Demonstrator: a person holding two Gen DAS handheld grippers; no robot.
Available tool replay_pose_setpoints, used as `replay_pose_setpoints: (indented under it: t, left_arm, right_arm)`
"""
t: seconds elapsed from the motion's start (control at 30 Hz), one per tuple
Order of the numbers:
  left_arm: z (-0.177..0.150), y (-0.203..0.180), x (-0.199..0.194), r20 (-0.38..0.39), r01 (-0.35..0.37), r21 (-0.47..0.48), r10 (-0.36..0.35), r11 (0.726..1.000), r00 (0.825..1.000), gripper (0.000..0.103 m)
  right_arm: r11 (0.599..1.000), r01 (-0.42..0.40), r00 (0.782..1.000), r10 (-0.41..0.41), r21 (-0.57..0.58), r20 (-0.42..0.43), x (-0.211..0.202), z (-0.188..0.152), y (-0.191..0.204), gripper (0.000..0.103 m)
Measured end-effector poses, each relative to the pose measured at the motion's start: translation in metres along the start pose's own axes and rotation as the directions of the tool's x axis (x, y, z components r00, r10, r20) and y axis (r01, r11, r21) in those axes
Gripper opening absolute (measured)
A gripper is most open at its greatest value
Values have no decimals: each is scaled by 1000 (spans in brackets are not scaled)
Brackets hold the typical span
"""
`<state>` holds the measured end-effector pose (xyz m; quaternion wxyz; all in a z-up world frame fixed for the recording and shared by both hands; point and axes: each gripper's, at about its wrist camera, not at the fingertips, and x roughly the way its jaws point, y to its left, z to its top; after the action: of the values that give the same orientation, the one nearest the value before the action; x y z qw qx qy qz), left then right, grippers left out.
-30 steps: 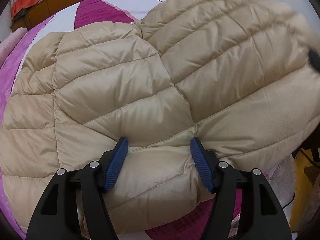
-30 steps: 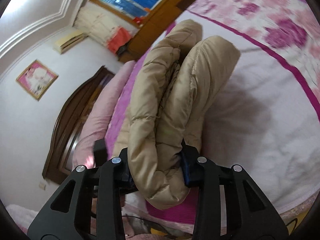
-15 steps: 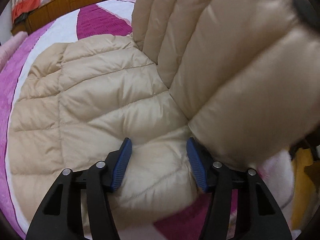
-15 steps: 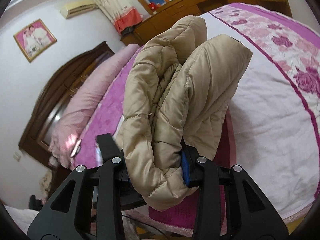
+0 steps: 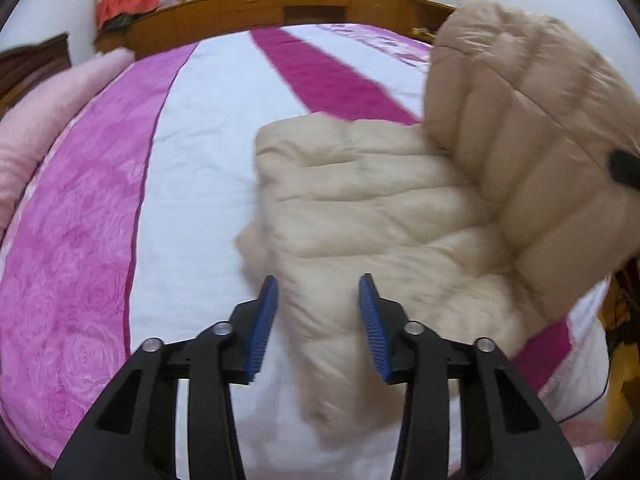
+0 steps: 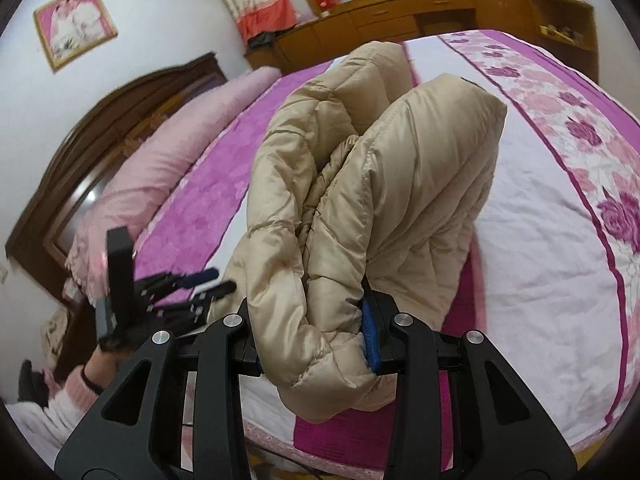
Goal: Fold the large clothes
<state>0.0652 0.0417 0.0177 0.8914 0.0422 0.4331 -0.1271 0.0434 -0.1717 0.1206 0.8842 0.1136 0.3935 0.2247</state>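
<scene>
A beige quilted puffer jacket (image 5: pixel 380 208) lies on the bed, its right part lifted and curled up over the rest. My left gripper (image 5: pixel 316 320) is open, its blue pads on either side of the jacket's near edge, holding nothing. My right gripper (image 6: pixel 312 332) is shut on a bunched fold of the jacket (image 6: pixel 360 184) and holds it up above the bed. The left gripper also shows in the right wrist view (image 6: pixel 200 284), low at the left.
The bed (image 5: pixel 200 128) has a white cover with pink and magenta stripes. A pink pillow (image 5: pixel 36 120) lies at the left by a dark wooden headboard (image 6: pixel 104 120). A wooden cabinet (image 5: pixel 280 4) runs along the far wall.
My right gripper has carried the jacket's right part up and over to the left. My left gripper has pulled back and turned left; more bare bedcover shows.
</scene>
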Motion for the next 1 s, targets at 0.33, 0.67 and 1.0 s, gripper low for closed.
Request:
replay_pose_setpoints:
  t: [0.33,0.67,1.0]
  left_arm:
    - [9,22,22,-72,97,-94,-104,991,992,27]
    - [4,59,5,-96,-3,-127,-10,992,995,27]
    - [-8,86,-1,-111,-22,-224,-4,974,994,31]
  right_arm:
    - [996,-72,978,62,-45,-201,89,6,45,36]
    - [990,-126,931,97,-60,-353,167,-13,66,39]
    - [988,-112,940,69,-109,-335,185,-28,77,47]
